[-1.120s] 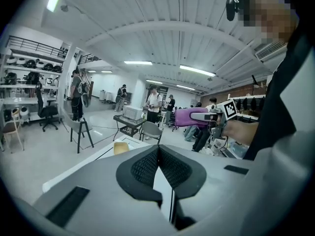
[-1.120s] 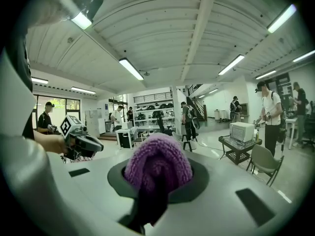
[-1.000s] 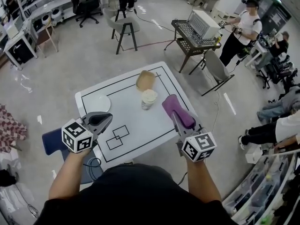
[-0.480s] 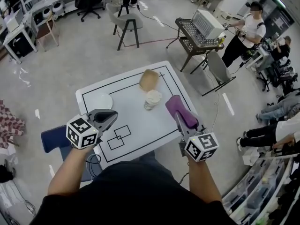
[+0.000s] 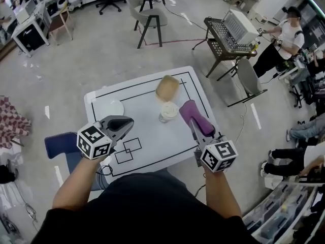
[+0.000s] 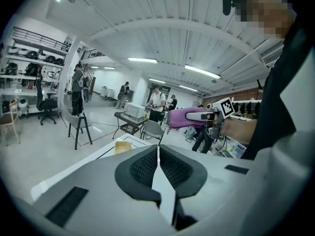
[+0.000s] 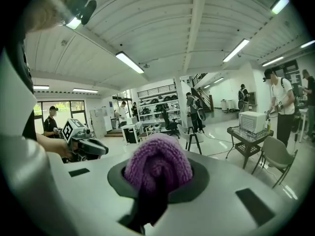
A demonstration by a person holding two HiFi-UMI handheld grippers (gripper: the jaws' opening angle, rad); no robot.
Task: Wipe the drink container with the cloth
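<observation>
The drink container is a white lidded cup (image 5: 168, 111) standing on the white table (image 5: 152, 141), right of its middle. A purple knitted cloth (image 5: 195, 117) is bunched in my right gripper (image 5: 196, 124), which is shut on it just right of the cup and apart from it. The cloth (image 7: 158, 166) fills the jaws of that gripper (image 7: 156, 183) in the right gripper view. My left gripper (image 5: 130, 122) hovers over the table's near left part, shut with nothing in it. Its pads (image 6: 158, 155) meet in the left gripper view, where the cup is hidden.
A tan bowl-like object (image 5: 167, 88) lies behind the cup and a white plate (image 5: 110, 108) sits at the table's left. A blue seat (image 5: 61, 144) stands left of the table. A chair (image 5: 250, 79), a metal cart (image 5: 231, 34) and several people are at the right.
Both grippers have moved forward over the table, the left one further in from the near-left edge, the right one with the cloth closer to the cup. Both stay shut.
</observation>
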